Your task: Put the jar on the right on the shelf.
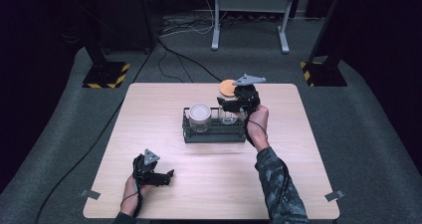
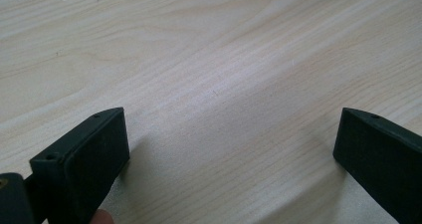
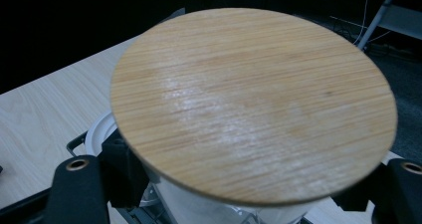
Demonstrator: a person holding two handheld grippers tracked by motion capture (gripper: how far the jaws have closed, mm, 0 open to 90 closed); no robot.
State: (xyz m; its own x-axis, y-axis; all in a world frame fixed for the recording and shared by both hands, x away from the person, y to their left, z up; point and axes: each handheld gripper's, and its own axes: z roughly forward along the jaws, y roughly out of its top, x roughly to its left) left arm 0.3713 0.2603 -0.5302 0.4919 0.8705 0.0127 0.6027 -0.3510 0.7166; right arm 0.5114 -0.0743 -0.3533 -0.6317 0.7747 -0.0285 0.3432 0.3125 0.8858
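Observation:
My right gripper (image 1: pixel 232 98) is over the back right of a black wire rack (image 1: pixel 214 136) and is shut on a round wooden lid (image 1: pixel 227 87). In the right gripper view the wooden lid (image 3: pixel 249 99) tilts towards the camera, with a jaw at either edge of its underside. An open clear jar (image 1: pixel 228 116) stands in the rack's right half, below the lid. A second jar (image 1: pixel 199 115) with a pale top stands in the left half. My left gripper (image 1: pixel 165 177) rests at the table's front left, and in its own view the left gripper (image 2: pixel 231 149) is open over bare wood.
The light wooden table (image 1: pixel 288 174) stands on grey carpet. Behind it are cables, a grey metal stand (image 1: pixel 249 15) and two black posts on yellow-striped bases (image 1: pixel 104 74). The person's right forearm in a patterned sleeve (image 1: pixel 276 184) crosses the table's front right.

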